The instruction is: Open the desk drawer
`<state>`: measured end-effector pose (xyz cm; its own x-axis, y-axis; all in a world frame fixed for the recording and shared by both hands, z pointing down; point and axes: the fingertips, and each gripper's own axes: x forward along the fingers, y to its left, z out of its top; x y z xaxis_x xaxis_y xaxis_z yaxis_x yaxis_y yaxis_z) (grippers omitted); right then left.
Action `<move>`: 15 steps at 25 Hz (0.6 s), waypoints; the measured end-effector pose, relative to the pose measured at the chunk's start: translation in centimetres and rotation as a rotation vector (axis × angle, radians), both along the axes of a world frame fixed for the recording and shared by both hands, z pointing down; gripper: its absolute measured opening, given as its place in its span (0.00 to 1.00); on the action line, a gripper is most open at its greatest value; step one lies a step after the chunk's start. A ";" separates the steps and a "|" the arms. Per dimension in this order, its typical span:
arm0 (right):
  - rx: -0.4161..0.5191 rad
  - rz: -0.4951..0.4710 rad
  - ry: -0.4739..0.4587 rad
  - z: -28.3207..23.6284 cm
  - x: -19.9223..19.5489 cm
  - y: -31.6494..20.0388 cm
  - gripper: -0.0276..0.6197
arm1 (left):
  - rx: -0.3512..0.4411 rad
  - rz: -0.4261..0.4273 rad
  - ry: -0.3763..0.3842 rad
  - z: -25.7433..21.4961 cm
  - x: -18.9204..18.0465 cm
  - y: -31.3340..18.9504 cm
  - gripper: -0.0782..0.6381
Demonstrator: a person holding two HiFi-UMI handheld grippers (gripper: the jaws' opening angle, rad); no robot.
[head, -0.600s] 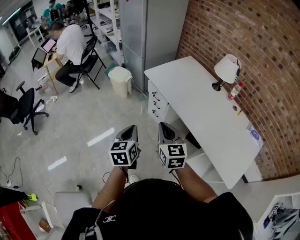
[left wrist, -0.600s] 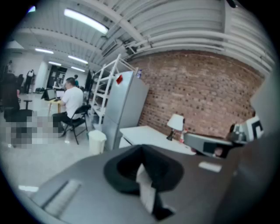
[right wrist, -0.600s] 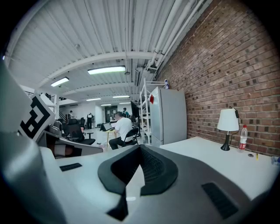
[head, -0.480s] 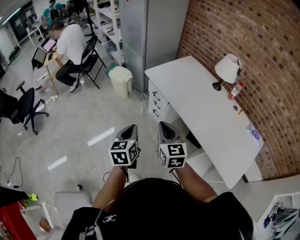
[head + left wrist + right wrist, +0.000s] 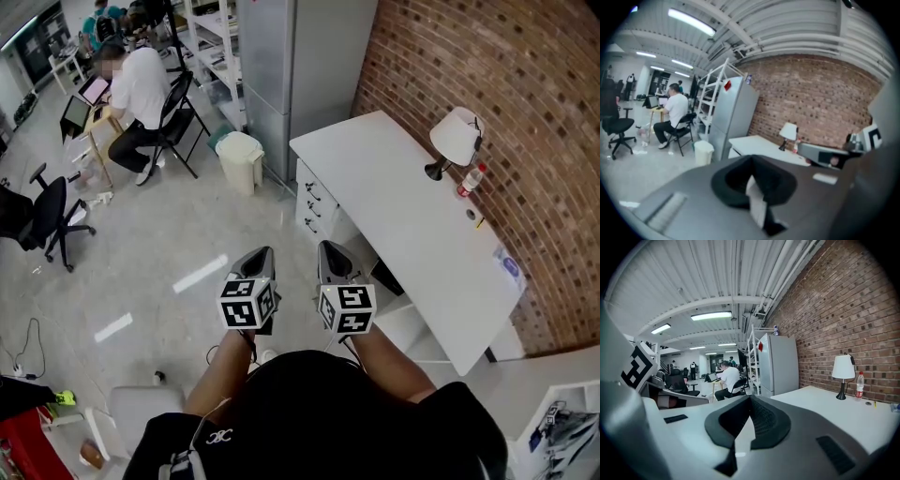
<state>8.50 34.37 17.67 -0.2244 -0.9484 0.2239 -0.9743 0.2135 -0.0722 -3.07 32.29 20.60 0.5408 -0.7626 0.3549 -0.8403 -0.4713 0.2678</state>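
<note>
L gripper (image 5: pixel 257 255): we hold it out front over the floor (image 5: pixel 169 253); jaws pressed together, nothing between them, seen in its own view (image 5: pixel 750 160).
R gripper (image 5: pixel 330 249): just beside the L one, same pose; jaws closed tip to tip, empty (image 5: pixel 749 401).
Drawers (image 5: pixel 316 200): stack in the desk's end nearest the fridge, dark handles one above another; fronts look flush, all closed. Both grippers well apart from them.
Desk (image 5: pixel 403 216): white, long side along the brick wall (image 5: pixel 525 84).
On desk: lamp (image 5: pixel 455 139) w/ white shade, upright by the wall; bottle (image 5: pixel 471 181) just beside it, upright, red cap and red label.
Writing: we can't read the bottle label, too small. Red sticker (image 5: pixel 727 85) on the fridge, print unreadable. Marker cube (image 5: pixel 248 305) on each gripper shows b/w square patterns only, no words.
Fridge (image 5: pixel 281 75): grey, tall, next to the desk end.
Bin (image 5: pixel 241 159): white, on the floor near the fridge.
Person (image 5: pixel 141 89): seated at a far table, white top, back to us.
</note>
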 end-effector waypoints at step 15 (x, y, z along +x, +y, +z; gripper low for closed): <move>-0.016 0.058 0.019 1.1 -4.3 -0.7 0.04 | -0.021 0.051 0.021 1.4 -4.1 -1.2 0.11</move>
